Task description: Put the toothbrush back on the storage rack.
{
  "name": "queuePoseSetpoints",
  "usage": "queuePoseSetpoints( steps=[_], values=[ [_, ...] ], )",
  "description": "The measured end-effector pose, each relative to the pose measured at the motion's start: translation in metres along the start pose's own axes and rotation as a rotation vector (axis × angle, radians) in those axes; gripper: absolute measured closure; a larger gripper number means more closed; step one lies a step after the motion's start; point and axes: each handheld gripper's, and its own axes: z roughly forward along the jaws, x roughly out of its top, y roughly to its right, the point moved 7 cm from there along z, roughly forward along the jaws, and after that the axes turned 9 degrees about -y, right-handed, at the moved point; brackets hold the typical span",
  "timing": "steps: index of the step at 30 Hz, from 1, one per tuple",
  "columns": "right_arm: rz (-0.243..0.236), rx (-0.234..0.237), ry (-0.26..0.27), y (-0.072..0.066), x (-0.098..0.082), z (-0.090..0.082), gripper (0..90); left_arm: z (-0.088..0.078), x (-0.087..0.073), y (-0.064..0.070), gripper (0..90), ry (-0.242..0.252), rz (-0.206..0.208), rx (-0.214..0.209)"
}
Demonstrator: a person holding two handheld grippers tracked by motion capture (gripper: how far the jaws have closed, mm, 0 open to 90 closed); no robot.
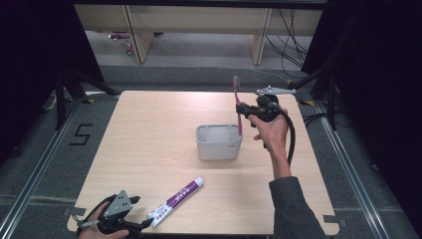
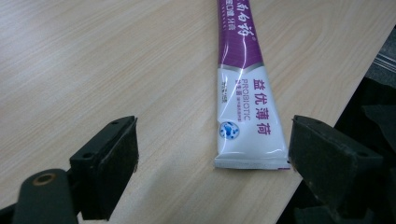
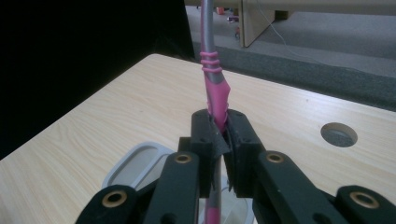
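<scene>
A: Table (image 1: pixel 149 149) first — pale wood-grain top, square, with a round cable hole (image 3: pixel 339 134) in it. What stands on it?

B: A light grey, rounded-rectangular plastic holder (image 1: pixel 219 144), near the middle, slightly right. Its visible compartments look bare inside; the lower tip of the pink-and-grey toothbrush (image 1: pixel 238 107) hangs at the holder's right end, but whether it is inside I cannot tell.

A: And the brush itself?

B: Upright, bristles up, its pink handle pinched between the pressed-together jaws of the right gripper (image 1: pixel 242 110), just right of the holder.

A: Anything nearer?

B: A purple-and-white toothpaste tube (image 1: pixel 177 201) lies flat at the near edge, cap pointing far-right. The left gripper (image 2: pixel 212 154) sits at its crimped end with jaws spread wide, the right pad just beside the tube's corner.
</scene>
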Motion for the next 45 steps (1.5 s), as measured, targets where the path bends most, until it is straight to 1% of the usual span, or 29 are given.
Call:
queuePoseSetpoints(
  steps=[1,6,7,8,9,12,13,19,20,21,23,25,27,28,29,31,32,33,35,36,37,38,39,40,41,42,43,44,45],
  values=[
    [-0.017,-0.004,0.001,0.001,0.0,0.003,82.8,0.0,0.0,0.0,15.6,0.0,0.0,0.0],
    [-0.018,-0.008,0.006,0.004,0.0,0.011,82.7,0.0,0.0,0.0,15.6,0.003,-0.008,0.001],
    [0.004,-0.014,0.001,0.003,-0.001,0.014,82.7,0.0,0.0,-0.001,15.6,-0.001,-0.002,0.005],
    [0.004,-0.014,0.001,0.003,-0.001,0.014,82.7,0.0,0.0,0.0,15.6,0.001,-0.003,-0.001],
    [-0.014,-0.017,0.002,0.005,-0.001,0.018,82.7,0.0,0.0,0.0,15.6,-0.001,-0.001,-0.001],
    [0.002,-0.021,0.0,0.005,-0.002,0.021,82.8,0.0,0.0,0.0,15.6,0.0,-0.002,0.0],
    [0.0,-0.031,-0.003,0.007,-0.004,0.024,82.8,0.0,0.0,0.0,15.6,0.0,-0.004,0.001],
    [0.013,-0.026,-0.01,0.01,-0.014,0.032,82.7,0.0,0.0,0.0,15.6,-0.003,0.002,0.003],
    [-0.006,-0.033,-0.013,0.012,-0.016,0.033,82.7,0.0,0.0,0.0,15.6,-0.004,0.003,0.004],
    [-0.002,-0.036,-0.02,0.012,-0.019,0.035,82.7,0.0,0.0,0.0,15.6,-0.004,0.003,0.004],
    [0.012,-0.032,-0.026,0.011,-0.021,0.036,82.7,0.0,0.0,0.0,15.6,-0.004,0.003,0.004],
    [0.002,-0.024,-0.032,0.011,-0.024,0.039,82.7,0.0,0.0,0.0,15.6,-0.004,0.004,0.004],
    [0.014,-0.02,-0.037,0.011,-0.027,0.041,82.7,0.0,-0.001,0.0,15.6,-0.005,0.005,0.003],
    [0.023,-0.022,-0.032,0.011,-0.029,0.041,82.7,0.0,-0.001,0.0,15.6,-0.004,0.005,0.003],
    [0.007,-0.035,-0.034,0.013,-0.03,0.041,82.7,0.0,0.0,0.0,15.6,-0.004,0.005,0.003],
    [0.007,-0.028,-0.036,0.014,-0.033,0.043,82.7,0.0,-0.001,0.0,15.6,-0.005,0.004,0.003],
    [0.027,-0.021,-0.047,0.013,-0.036,0.044,82.7,0.0,-0.001,0.0,15.6,-0.005,0.004,0.003],
    [0.015,-0.025,-0.043,0.014,-0.037,0.044,82.7,0.0,-0.001,0.0,15.6,-0.005,0.005,0.003],
    [0.017,-0.039,-0.04,0.015,-0.039,0.044,82.6,0.0,-0.001,0.0,15.6,-0.008,0.007,0.004],
    [0.045,-0.018,-0.058,0.014,-0.042,0.044,82.7,0.001,0.0,0.002,15.6,0.004,-0.019,-0.007],
    [0.017,-0.024,-0.047,0.016,-0.043,0.045,82.6,0.001,0.0,0.002,15.6,0.004,-0.017,-0.006],
    [0.023,-0.019,-0.053,0.016,-0.045,0.045,82.6,0.0,-0.001,0.0,15.6,-0.008,0.008,0.007],
    [0.043,-0.023,-0.055,0.015,-0.047,0.046,82.7,0.0,-0.001,0.0,15.6,-0.011,0.009,0.006],
    [0.023,-0.019,-0.059,0.016,-0.048,0.046,82.6,0.0,-0.001,0.0,15.6,-0.01,0.009,0.008],
    [0.024,-0.017,-0.059,0.016,-0.049,0.047,82.6,0.0,-0.001,0.0,15.6,-0.01,0.009,0.008],
    [0.041,-0.017,-0.062,0.016,-0.05,0.047,82.6,0.0,-0.001,0.0,15.6,-0.013,0.012,0.006],
    [0.024,-0.023,-0.061,0.017,-0.051,0.047,82.6,0.001,-0.001,0.0,15.6,-0.007,0.006,0.006],
    [0.024,-0.023,-0.061,0.017,-0.051,0.047,82.6,0.001,-0.001,0.0,15.6,-0.007,0.006,0.006],
    [0.047,-0.015,-0.059,0.014,-0.052,0.048,82.6,0.001,-0.001,0.0,15.6,-0.006,0.004,0.003]
  ],
)
